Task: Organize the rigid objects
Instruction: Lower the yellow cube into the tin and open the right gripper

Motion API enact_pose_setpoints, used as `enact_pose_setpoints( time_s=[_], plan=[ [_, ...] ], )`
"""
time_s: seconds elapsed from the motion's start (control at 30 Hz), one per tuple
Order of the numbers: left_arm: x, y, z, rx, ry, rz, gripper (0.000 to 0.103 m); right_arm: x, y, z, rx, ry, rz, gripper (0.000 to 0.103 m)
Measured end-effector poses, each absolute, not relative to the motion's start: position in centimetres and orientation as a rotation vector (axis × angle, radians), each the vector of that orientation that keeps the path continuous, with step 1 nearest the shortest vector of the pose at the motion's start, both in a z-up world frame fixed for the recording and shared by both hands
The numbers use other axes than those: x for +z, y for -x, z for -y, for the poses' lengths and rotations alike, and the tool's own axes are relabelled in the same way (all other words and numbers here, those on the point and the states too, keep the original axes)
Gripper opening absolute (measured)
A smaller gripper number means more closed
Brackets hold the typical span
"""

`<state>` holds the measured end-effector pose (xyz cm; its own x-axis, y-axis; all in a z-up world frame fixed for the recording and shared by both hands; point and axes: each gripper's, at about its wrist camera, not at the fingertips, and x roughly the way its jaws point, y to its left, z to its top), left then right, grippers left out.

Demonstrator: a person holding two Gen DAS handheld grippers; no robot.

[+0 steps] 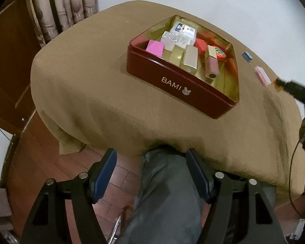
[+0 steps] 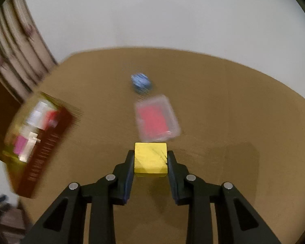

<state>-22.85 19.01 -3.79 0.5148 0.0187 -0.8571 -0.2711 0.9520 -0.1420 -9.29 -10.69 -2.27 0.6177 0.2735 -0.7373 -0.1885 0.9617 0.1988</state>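
Note:
A dark red tin [image 1: 172, 81] marked BAMI sits on the tan-covered table [image 1: 91, 101] and holds several small boxes, among them a pink block [image 1: 155, 47] and a gold box [image 1: 190, 58]. It shows blurred at the left of the right wrist view [image 2: 46, 142]. My right gripper [image 2: 150, 158] is shut on a yellow block [image 2: 150, 159], held above the cloth. Ahead of it lie a clear case with a red card deck [image 2: 156, 120] and a small blue object [image 2: 141, 82]. My left gripper [image 1: 151, 158] is open and empty, off the table's near edge.
The card case [image 1: 262, 75] and the blue object [image 1: 247, 56] lie right of the tin in the left wrist view. A person's grey-trousered leg [image 1: 164, 193] is below the left gripper. Curtains [image 1: 61, 6] hang at the back left. The right gripper's body shows at the right edge [image 1: 294, 90].

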Motion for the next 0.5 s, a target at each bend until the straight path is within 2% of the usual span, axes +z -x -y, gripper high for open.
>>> enact_pose_setpoints(
  time_s=[0.13, 0.23, 0.4, 0.5],
  plan=[
    [-4.1, 23.6, -19.0, 0.173, 0.280, -1.018, 0.067, 2.0, 11.5, 5.8, 0.451, -0.136, -0.816, 0.030],
    [-4.2, 24.1, -19.1, 0.171, 0.294, -1.025, 0.067, 3.6, 12.5, -1.9, 0.648, -0.090, -0.852, 0.030],
    [-4.4, 25.1, -19.6, 0.170, 0.300, -1.022, 0.067, 1.6, 12.5, -13.3, 0.820, -0.032, -0.947, 0.030],
    [-4.6, 25.4, -19.9, 0.171, 0.296, -1.022, 0.068, -0.5, 11.0, -16.5, 0.851, -0.095, -1.017, 0.030]
  ],
)
